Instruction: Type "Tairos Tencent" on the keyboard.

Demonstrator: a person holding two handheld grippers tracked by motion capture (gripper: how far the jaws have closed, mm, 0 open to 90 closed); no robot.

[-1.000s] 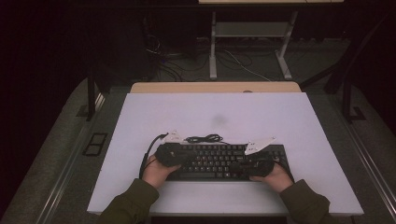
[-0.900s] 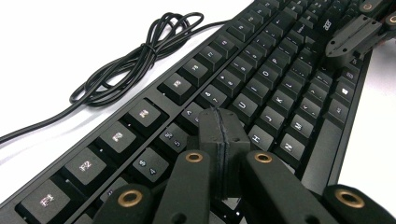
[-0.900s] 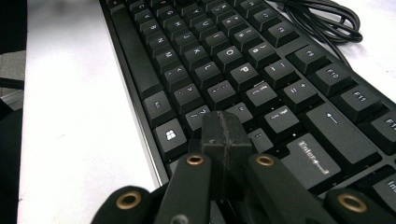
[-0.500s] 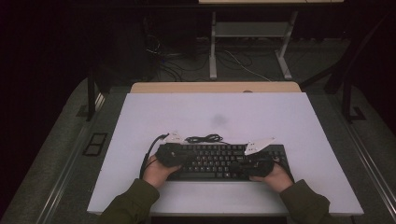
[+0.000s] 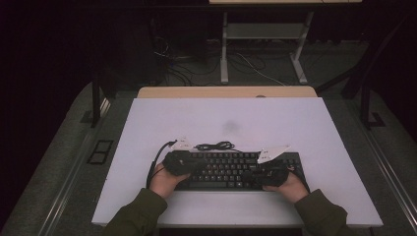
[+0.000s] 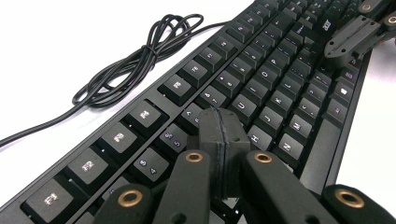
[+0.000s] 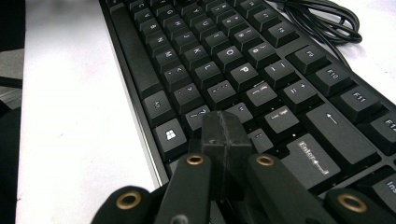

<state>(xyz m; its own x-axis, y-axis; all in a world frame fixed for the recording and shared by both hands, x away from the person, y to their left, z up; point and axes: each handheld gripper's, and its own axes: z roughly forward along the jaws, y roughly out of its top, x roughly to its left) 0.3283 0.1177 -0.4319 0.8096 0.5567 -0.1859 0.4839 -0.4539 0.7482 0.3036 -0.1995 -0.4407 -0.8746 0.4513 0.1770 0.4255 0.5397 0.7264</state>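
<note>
Both jaw pairs are pressed tight together with nothing between them. The left hand-held gripper (image 6: 219,140) hangs its closed tip just over the middle letter rows of the keyboard (image 5: 231,169), near the Y and H keys; whether it touches a keycap I cannot tell. The right hand-held gripper (image 7: 224,140) sits the same way low over the keys beside Enter (image 7: 310,161), close to the front edge.

The keyboard lies flat on the white worktop (image 5: 226,120), toward the person's side, with a hand at each end: left hand (image 5: 164,181), right hand (image 5: 290,186). Its cable (image 6: 135,60) is bundled in a loose coil just behind the back edge.

The closed tip is wider than a single keycap, so I'd expect the main risk to be a press landing across two keys, or sliding off the sloped cap onto its neighbour. On the right, the small keys around Enter are packed closely, and a tip coming down at a slant could catch the wrong one.

A hard or angled push could also shove the whole board across the smooth worktop, since nothing appears to hold it down. A tip dragged sideways might hook under a cap edge and lever it up.

The coiled cable is close behind; if the board skids back, it could ride onto the loops and rock.
</note>
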